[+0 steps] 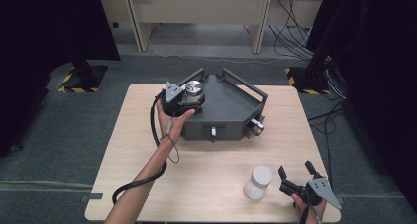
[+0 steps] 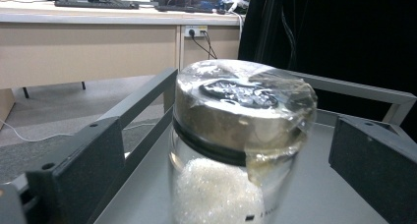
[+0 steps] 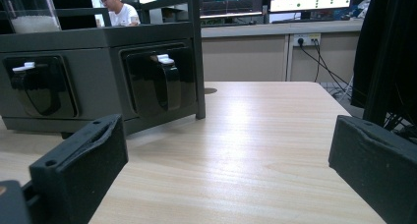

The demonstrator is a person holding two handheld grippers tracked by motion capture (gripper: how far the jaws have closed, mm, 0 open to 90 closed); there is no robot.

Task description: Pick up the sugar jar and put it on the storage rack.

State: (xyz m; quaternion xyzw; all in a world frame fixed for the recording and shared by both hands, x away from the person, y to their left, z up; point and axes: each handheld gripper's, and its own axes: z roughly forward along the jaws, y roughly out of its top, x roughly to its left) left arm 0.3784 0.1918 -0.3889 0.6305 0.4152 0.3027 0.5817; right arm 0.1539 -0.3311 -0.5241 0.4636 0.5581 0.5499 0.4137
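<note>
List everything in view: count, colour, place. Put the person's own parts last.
Glass jar: one, clear with a metal lid under plastic film, white granules inside, standing on the grey unit's top between the left gripper's jaws.
Grey unit: one, dark grey, railed top, at the table's far middle.
White jar: one, white, on the table's near right.
Table: one, light wood.
Desks: beige, behind the table.
Left gripper: one, black, open around the glass jar.
Right gripper: one, black, open, near the white jar.
Left hand: one, holding the left gripper.
</note>
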